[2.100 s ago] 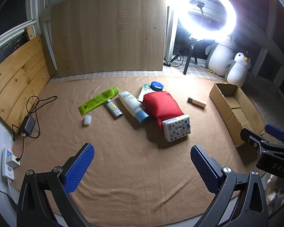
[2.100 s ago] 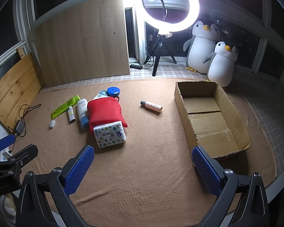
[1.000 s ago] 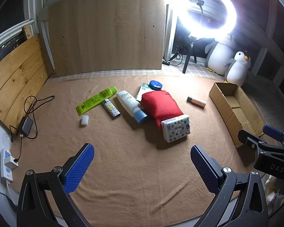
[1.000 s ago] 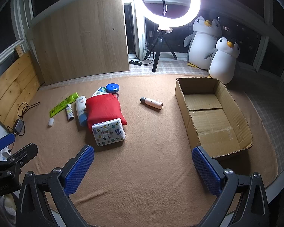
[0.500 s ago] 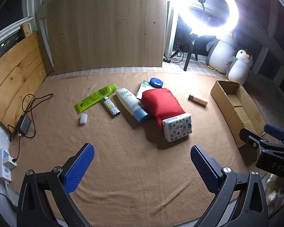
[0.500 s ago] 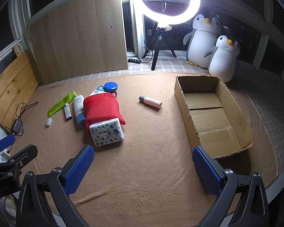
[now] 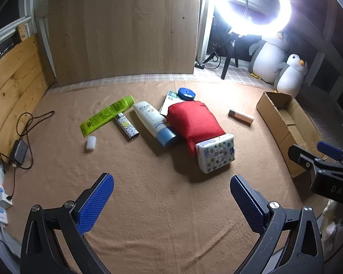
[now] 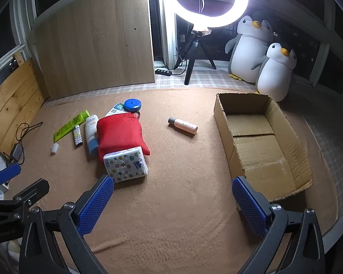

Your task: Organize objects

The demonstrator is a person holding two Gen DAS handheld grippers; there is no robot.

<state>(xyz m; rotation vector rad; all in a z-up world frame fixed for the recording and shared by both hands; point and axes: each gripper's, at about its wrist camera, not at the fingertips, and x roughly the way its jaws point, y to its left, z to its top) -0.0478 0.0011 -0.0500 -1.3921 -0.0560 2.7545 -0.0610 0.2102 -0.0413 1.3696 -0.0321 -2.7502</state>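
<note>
Both grippers' blue-padded fingers gape wide with nothing between them: left gripper (image 7: pixel 171 189), right gripper (image 8: pixel 172 190), each hovering above the tan blanket (image 7: pixel 148 205). A red pouch (image 7: pixel 193 121) overlaps a white sunscreen tube (image 7: pixel 152 119), a leaflet (image 7: pixel 169 101) and the patterned tissue pack (image 7: pixel 217 156), hiding part of each. The cardboard box (image 8: pixel 260 141) stands open to the right, its near corner behind a finger. A pink bottle (image 8: pixel 183 125) lies between pouch and box.

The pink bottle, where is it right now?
The pink bottle lies on its side, alone on the brown blanket, between the red pouch and the cardboard box.
</note>
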